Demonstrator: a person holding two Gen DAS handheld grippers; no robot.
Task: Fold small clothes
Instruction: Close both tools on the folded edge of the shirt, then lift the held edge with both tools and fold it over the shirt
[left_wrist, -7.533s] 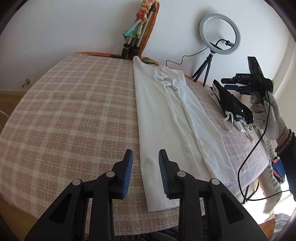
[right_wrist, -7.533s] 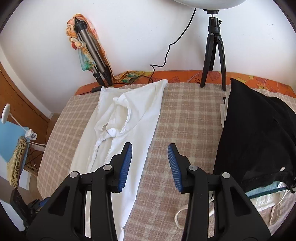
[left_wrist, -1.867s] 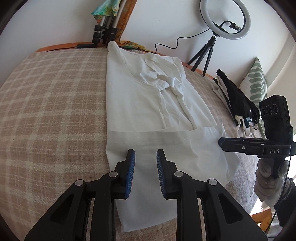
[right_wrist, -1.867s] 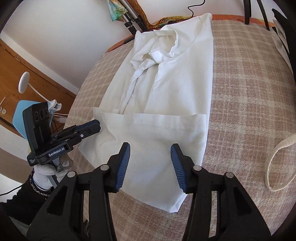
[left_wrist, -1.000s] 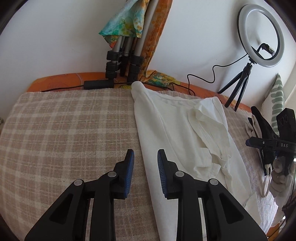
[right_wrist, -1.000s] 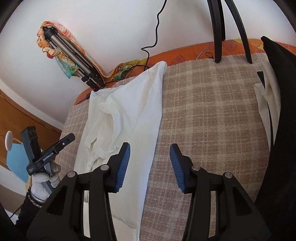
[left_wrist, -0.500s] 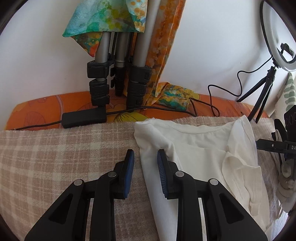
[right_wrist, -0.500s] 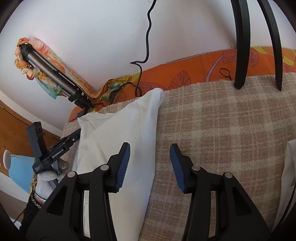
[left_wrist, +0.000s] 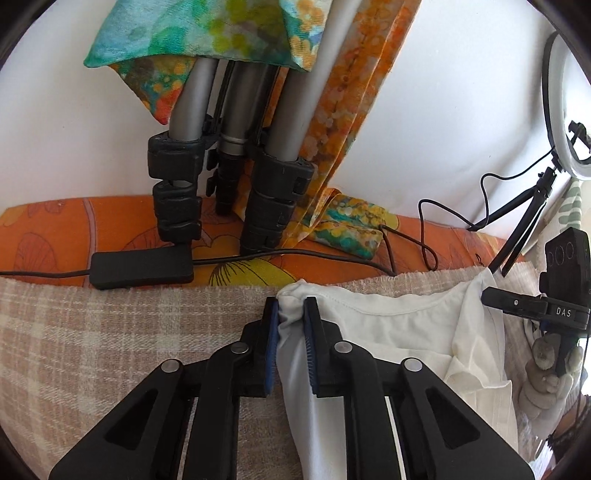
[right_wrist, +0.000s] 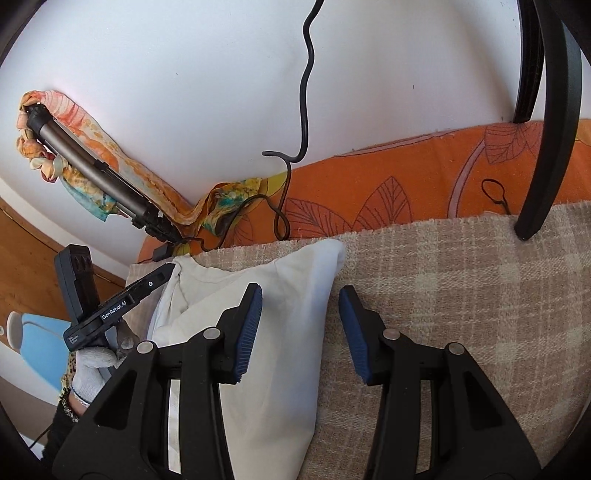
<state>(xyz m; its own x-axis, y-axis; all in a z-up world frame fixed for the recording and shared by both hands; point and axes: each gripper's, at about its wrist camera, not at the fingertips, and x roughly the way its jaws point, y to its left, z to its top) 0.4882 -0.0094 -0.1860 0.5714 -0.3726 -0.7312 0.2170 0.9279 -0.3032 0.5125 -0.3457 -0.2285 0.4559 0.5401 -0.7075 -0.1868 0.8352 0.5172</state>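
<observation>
the left gripper (left_wrist: 290, 314) has just come up from the near hem to the far corner of the white garment (left_wrist: 388, 339), and its fingers are closing; a bunched fold of white cloth now sits pinched between the blue pads, where half a second ago the pads stood apart around that corner. the right gripper (right_wrist: 301, 304) has travelled the same way to the other far corner. its fingers are also closing but stand spread, one pad over the cloth and the other over the plaid blanket (right_wrist: 461, 280), with the garment's edge between them and nothing gripped yet.

in my judgement this means the next fold is being set up from the top end: one corner is secured, the other is about to be, and the far edge can then be drawn toward the near fold once both hold.

the garment lies flat on the blanket-covered surface, its far edge just short of the orange patterned sheet (right_wrist: 406, 192), close to the folded tripod (left_wrist: 229, 155) draped with a colourful scarf (left_wrist: 207, 33).

no container shows in either view; nothing is being sorted into a bin or basket.
</observation>
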